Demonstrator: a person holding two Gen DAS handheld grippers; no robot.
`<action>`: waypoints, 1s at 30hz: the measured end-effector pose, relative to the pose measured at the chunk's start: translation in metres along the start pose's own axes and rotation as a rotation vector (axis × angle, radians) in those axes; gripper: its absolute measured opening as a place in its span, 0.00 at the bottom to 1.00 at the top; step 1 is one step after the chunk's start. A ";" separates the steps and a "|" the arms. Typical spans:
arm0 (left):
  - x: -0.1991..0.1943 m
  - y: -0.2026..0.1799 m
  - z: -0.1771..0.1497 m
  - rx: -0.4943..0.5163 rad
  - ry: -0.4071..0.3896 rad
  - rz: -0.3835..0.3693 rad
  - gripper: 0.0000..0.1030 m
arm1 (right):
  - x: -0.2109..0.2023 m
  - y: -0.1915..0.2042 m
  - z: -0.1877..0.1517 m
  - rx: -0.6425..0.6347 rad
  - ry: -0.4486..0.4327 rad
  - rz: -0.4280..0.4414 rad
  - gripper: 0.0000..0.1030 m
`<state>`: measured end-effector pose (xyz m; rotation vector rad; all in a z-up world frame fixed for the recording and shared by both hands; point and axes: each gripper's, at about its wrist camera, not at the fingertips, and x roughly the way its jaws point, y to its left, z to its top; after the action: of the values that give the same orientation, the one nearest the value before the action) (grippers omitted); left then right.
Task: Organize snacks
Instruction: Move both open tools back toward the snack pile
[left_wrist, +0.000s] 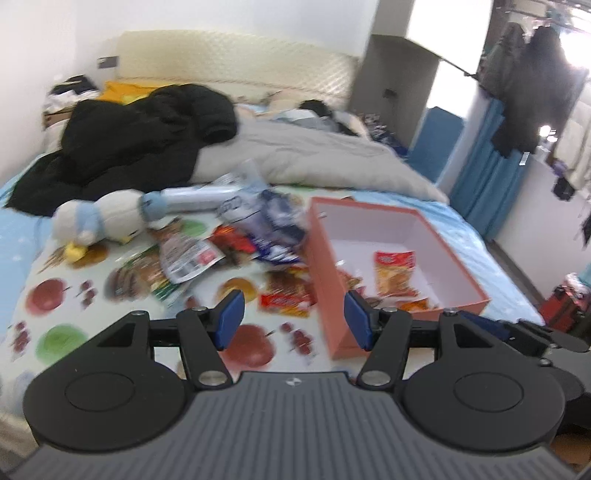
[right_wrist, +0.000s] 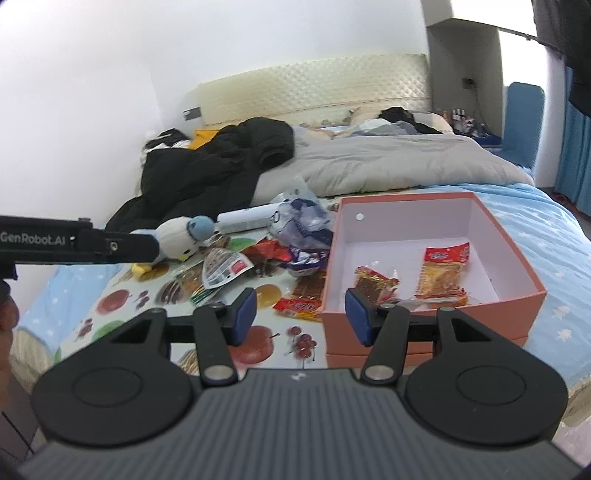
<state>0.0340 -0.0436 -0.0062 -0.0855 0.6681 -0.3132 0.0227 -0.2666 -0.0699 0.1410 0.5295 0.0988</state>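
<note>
A pink cardboard box with a white inside stands on the bed and holds a few snack packets. Left of it, a heap of loose snack packets lies on a fruit-print cloth. A red and yellow packet lies by the box's near corner. My left gripper hangs open and empty above the cloth's front edge. My right gripper is open and empty too, in front of the box's near wall. The left gripper's body shows at the left edge of the right wrist view.
A white and blue plush duck lies left of the heap. Behind it lie a black jacket and a grey duvet. A person lies at the bed's head. Blue curtains and hanging clothes stand to the right.
</note>
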 end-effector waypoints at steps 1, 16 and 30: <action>-0.003 0.004 -0.004 -0.002 0.003 0.011 0.63 | 0.000 0.003 -0.002 -0.008 0.003 0.002 0.55; -0.017 0.067 -0.049 -0.157 0.000 0.086 0.73 | 0.013 0.056 -0.040 -0.252 0.063 -0.014 0.52; 0.052 0.129 -0.059 -0.322 0.051 0.067 0.73 | 0.083 0.091 -0.059 -0.434 0.129 -0.045 0.44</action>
<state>0.0686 0.0641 -0.1063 -0.3628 0.7664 -0.1412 0.0588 -0.1598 -0.1469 -0.3021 0.6278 0.1771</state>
